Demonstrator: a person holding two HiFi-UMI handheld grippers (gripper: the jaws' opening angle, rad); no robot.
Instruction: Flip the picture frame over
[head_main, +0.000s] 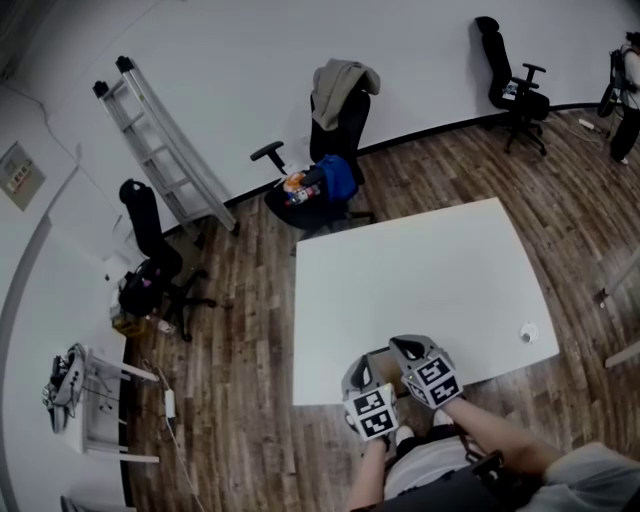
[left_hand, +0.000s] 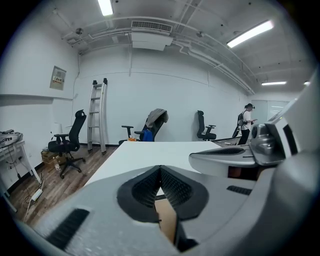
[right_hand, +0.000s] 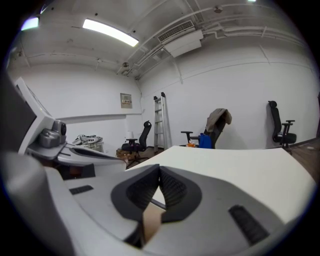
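- Tabletop (head_main: 430, 260): white, broad, mostly bare.
- Picture frame (head_main: 383, 368): located at near edge of tabletop, middle, between both hand-held grippers.
- Brown backing turned up toward head view.
- Frame largely covered, so long axis not readable. Whether it rests on tabletop or is raised cannot be told.
- Handling, as judged: light, thin, stiff. Front possibly glazed, so fragile and slippery. Best taken by opposite rims, not by centre.
- Left hand-held gripper (left_hand: 160, 172): jaws pinched narrow on brown edge of frame.
- Right hand-held gripper (right_hand: 160, 172): likewise clamped tight on frame edge.
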